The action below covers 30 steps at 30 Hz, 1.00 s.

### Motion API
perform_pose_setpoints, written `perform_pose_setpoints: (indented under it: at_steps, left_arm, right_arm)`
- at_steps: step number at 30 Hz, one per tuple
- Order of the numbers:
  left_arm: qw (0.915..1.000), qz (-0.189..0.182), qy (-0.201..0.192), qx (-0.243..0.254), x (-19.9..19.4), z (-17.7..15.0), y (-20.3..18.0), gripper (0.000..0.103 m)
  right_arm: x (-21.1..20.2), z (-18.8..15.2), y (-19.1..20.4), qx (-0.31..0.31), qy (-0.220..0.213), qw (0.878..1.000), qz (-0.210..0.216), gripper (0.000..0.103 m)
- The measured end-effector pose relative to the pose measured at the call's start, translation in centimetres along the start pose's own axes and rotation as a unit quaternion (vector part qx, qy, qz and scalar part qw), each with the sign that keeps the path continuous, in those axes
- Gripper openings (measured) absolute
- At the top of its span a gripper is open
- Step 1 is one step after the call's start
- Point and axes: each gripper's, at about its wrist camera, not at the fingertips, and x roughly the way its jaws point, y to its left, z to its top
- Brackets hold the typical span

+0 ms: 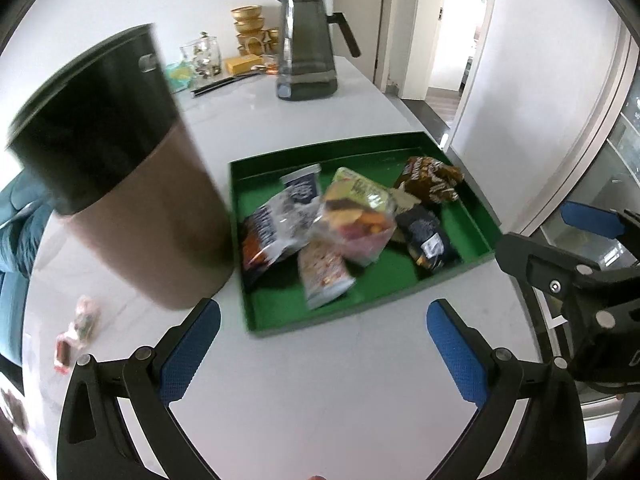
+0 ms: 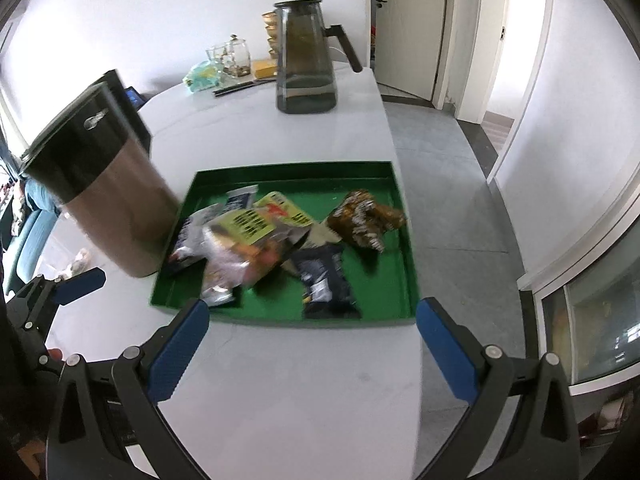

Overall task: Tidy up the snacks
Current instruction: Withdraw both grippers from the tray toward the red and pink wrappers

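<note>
A green tray [image 1: 276, 312] [image 2: 396, 280] on the white table holds several snack packets: a clear bag of colourful snacks [image 1: 356, 220] [image 2: 256, 240], a dark packet [image 1: 426, 240] [image 2: 326, 280], a brown packet [image 1: 430, 180] [image 2: 366, 218], a silver packet [image 1: 324, 276] and a white and blue one [image 1: 276, 228]. My left gripper [image 1: 324, 348] is open and empty, in front of the tray. My right gripper [image 2: 312, 344] is open and empty at the tray's near edge. A small loose snack [image 1: 80, 328] lies on the table at the left.
A tall brown canister with a black lid [image 1: 132, 184] [image 2: 108, 196] stands left of the tray. A dark glass pitcher [image 1: 306, 44] [image 2: 306, 56], glass jars [image 1: 200, 56] and gold bowls [image 1: 250, 28] stand at the back. The table edge [image 2: 404, 184] drops off right of the tray.
</note>
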Motion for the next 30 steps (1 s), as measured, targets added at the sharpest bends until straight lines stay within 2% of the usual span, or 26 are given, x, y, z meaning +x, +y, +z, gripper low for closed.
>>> perform_pose_setpoints:
  at_steps: [9, 17, 23, 30]
  left_arm:
    - [0.9995, 0.018, 0.002, -0.027, -2.9, -4.4, 6.4, 0.101]
    - [0.9968, 0.049, 0.004, -0.063, -5.2, -7.6, 16.0, 0.102]
    - [0.9944, 0.059, 0.012, -0.087, -5.3, -9.3, 23.4, 0.101]
    - [0.9926, 0.063, 0.026, -0.101, -3.6, -10.8, 30.1, 0.101]
  right_arm:
    - [-1.2, -1.7, 7.3, -0.017, -0.01, 1.0, 0.023, 0.103]
    - [0.1, -2.4, 17.5, -0.054, 0.0, 0.997, 0.054, 0.103]
    - [1.7, -2.4, 24.0, -0.064, 0.009, 0.996, 0.059, 0.103]
    - [4.8, -1.9, 29.9, -0.048, 0.022, 0.998, 0.038, 0.103]
